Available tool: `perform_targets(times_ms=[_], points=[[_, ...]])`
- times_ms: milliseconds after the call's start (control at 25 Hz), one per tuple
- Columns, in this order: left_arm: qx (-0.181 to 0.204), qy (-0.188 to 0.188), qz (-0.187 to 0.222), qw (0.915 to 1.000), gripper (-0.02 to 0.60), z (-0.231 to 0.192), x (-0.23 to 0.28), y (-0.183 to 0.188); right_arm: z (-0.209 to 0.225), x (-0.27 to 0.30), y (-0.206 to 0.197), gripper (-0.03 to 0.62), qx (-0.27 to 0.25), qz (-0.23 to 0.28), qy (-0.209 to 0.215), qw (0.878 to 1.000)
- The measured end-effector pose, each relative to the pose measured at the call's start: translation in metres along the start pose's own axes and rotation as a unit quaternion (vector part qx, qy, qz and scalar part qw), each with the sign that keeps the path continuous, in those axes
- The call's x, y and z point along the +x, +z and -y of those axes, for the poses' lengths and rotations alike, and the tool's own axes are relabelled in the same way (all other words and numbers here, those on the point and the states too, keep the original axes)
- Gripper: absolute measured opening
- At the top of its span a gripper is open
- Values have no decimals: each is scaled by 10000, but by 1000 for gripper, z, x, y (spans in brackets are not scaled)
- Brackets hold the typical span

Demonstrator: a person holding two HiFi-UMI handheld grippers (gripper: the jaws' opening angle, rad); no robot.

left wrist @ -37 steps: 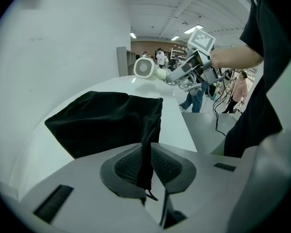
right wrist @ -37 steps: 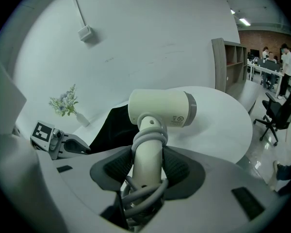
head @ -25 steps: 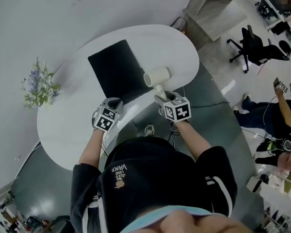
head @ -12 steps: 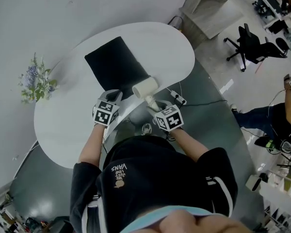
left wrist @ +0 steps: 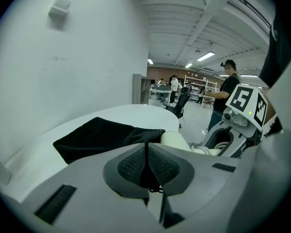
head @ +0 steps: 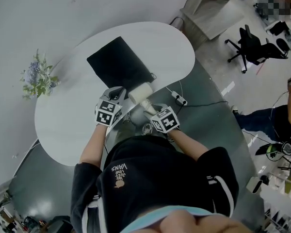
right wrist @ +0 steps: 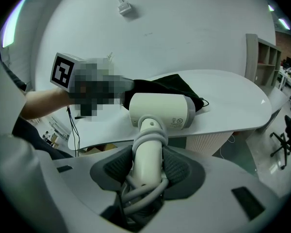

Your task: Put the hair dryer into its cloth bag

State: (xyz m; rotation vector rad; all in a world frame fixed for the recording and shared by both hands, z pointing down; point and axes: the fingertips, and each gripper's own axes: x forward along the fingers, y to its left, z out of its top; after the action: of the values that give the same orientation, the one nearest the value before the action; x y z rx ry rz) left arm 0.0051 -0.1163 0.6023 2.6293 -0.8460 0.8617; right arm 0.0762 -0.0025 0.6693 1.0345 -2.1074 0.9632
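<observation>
A black cloth bag lies flat on the white oval table. My left gripper sits at the bag's near edge, its jaws shut on a pinch of the black cloth; the rest of the bag stretches away beyond. My right gripper is shut on the handle of a cream hair dryer, its cord wound round the handle. The dryer's barrel hovers at the bag's near right corner, close beside the left gripper. In the right gripper view the bag lies just behind the barrel.
A bunch of pale flowers stands at the table's left edge. A power strip lies on the floor to the right of the table, with a black office chair further off. A person is at the far right.
My right gripper has carried the hair dryer leftward and nearer, up to the bag's near corner. My left gripper has lifted slightly with the bag's edge.
</observation>
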Motion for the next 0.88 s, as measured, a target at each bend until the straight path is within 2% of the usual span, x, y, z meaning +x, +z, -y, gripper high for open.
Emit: perform_targets(times_ms=[200,520,720,880], points=[[352,-68,36,9994,34,8,-7,2,-4,11,11,207,-175,-57,75,9998],[875,-184,135,9959,34,12,-15,7,-9,30,56,206,-482,-29,153,9987],[843,-278,95,9960,34,7,-20,2,-10,46,79,207,-577,-50,175,9982],[787,-419,280,9956,34,5,-25,7,-8,59,95,207,-624,-87,180,9978]])
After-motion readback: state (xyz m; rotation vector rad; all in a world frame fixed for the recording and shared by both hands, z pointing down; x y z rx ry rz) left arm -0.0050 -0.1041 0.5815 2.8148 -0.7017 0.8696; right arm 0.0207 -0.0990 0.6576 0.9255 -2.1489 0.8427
